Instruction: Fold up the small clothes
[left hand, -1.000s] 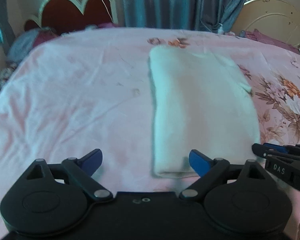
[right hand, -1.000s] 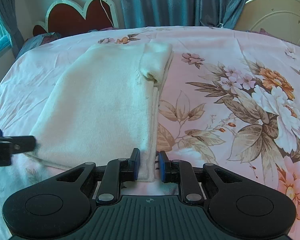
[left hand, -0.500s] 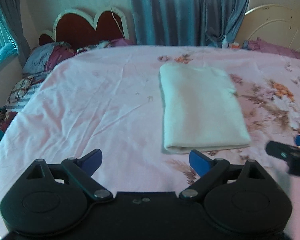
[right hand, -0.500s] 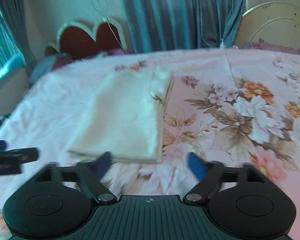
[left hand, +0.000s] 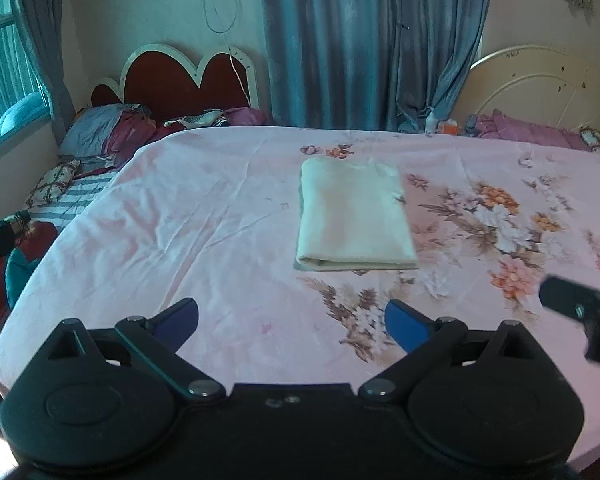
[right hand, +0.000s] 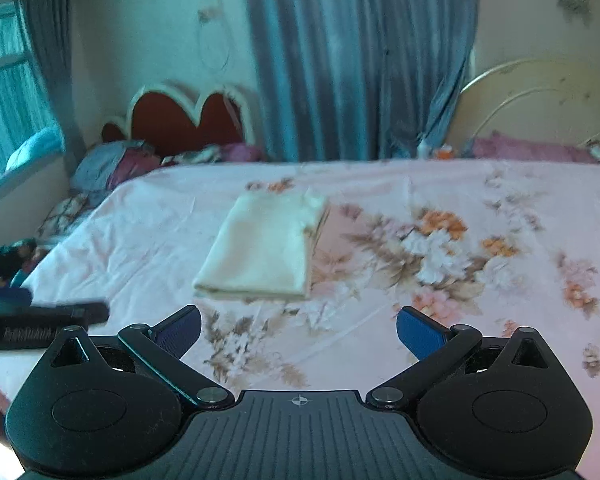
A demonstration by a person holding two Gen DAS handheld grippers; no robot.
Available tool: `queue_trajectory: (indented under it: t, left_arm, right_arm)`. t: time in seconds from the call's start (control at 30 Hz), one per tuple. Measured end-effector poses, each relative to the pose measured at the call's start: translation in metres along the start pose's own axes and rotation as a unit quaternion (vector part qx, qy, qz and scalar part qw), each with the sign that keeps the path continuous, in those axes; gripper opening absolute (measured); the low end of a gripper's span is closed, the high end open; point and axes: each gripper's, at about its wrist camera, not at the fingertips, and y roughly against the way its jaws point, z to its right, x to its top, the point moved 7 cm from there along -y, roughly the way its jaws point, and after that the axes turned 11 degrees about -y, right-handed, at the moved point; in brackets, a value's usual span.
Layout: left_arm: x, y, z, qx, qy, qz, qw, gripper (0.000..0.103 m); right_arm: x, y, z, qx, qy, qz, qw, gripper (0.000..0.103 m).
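A cream-white small garment [left hand: 352, 216] lies folded into a neat rectangle on the pink floral bedsheet [left hand: 188, 216]; it also shows in the right wrist view [right hand: 264, 246]. My left gripper [left hand: 292, 320] is open and empty, well back from the garment near the bed's front edge. My right gripper [right hand: 298, 326] is open and empty, also pulled back from the garment. The right gripper's finger shows at the right edge of the left wrist view [left hand: 576, 304]. The left gripper shows blurred at the left edge of the right wrist view [right hand: 40, 320].
A heart-shaped red headboard [left hand: 188, 80] and pillows [left hand: 104, 132] stand at the back left. Blue-grey curtains [left hand: 372, 40] hang behind the bed. A cream round headboard [left hand: 540, 84] and a purple pillow [left hand: 532, 134] sit at the back right. Clothes lie off the bed's left side [left hand: 4, 248].
The right gripper opened and let go of the garment's edge. Both grippers drew back and up from the folded garment, which now looks farther away.
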Motion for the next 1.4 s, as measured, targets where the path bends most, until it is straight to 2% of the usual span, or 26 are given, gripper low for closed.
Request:
queue_trajectory:
  t: [0.47,1.4]
  left_arm:
    - [-0.010,0.042,-0.002,0.003,0.032,0.027,0.9991,0.100]
    - [-0.016,0.048,-0.008,0.001,0.035,0.029,0.9990,0.100]
  right_arm:
    - [-0.001,0.035,-0.001,0.002,0.017,0.025,1.000,0.103]
    - [-0.001,0.044,-0.005,0.008,0.017,0.031,0.999,0.103]
